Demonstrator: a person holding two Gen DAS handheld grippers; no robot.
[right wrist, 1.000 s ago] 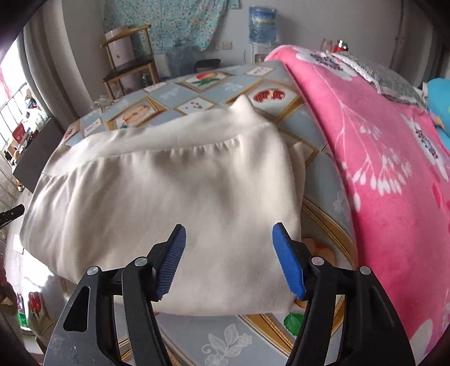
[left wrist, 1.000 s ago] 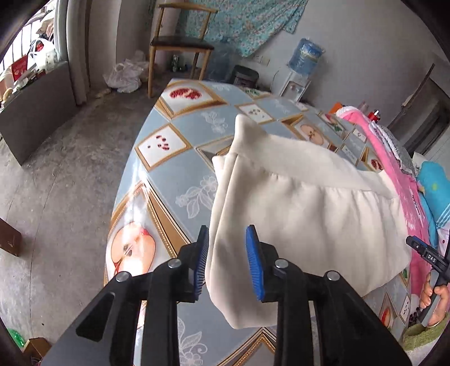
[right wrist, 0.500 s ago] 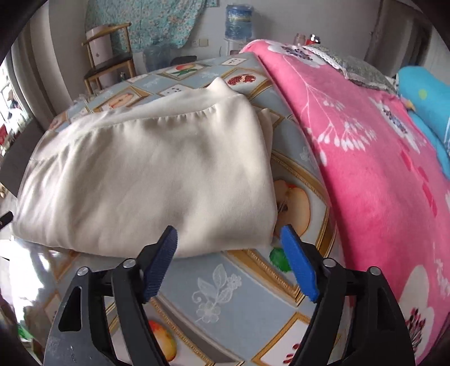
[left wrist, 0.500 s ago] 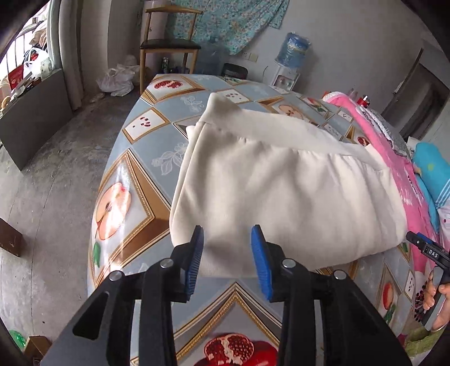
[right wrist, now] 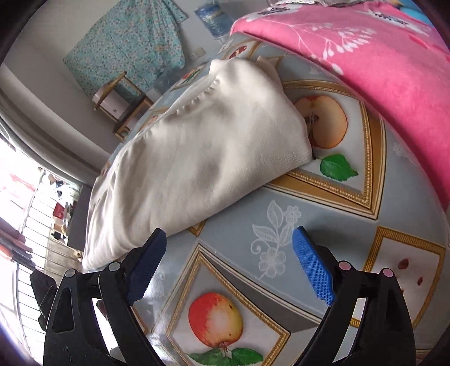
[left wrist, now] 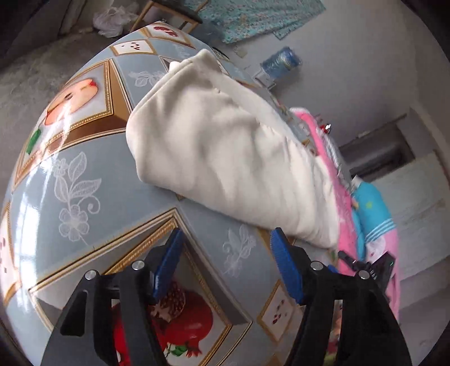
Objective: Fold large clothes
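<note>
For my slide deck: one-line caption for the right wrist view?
Open right gripper above patterned tablecloth, folded cream garment ahead.

Folded garment (left wrist: pixel 225 157) lay on table (left wrist: pixel 92 180). Blanket (right wrist: pixel 365 53) lay on table beside garment, on its right. Chair (right wrist: pixel 121 104) and water jug (right wrist: pixel 211 17) stood behind table.

- The right gripper (right wrist: pixel 226 263) hangs over the fruit-patterned tablecloth (right wrist: pixel 295 197), its jaws just opened wide with nothing between them.
- The folded cream garment (right wrist: pixel 202 152) lies beyond the blue pads (right wrist: pixel 312 267), apart from them.
- A pink blanket (right wrist: pixel 379 62) covers the table's far right.
</note>
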